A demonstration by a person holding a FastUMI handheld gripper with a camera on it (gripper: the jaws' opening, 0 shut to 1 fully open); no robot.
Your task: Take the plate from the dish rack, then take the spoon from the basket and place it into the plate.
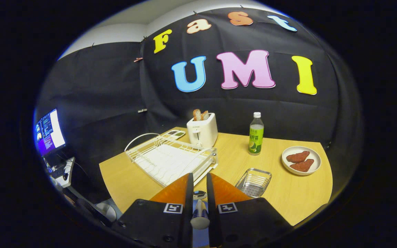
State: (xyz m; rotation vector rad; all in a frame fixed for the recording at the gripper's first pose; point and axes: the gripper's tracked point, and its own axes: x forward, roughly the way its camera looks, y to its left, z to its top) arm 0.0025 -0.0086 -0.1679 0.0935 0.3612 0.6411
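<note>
Hand-held gripper (198, 186) pinches spoon (199, 213) above bench (288, 199) edge, between dish rack (171, 160) and basket (253, 182); open bench beyond basket.

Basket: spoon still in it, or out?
Out. The metal basket beside the dish rack lies empty, and the gripper is shut on the spoon, handle between both fingers, held above the table.

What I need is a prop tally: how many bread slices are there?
2 slices, side by side in the toaster behind the dish rack; more could hide inside. The gripper is shut on the spoon.
</note>
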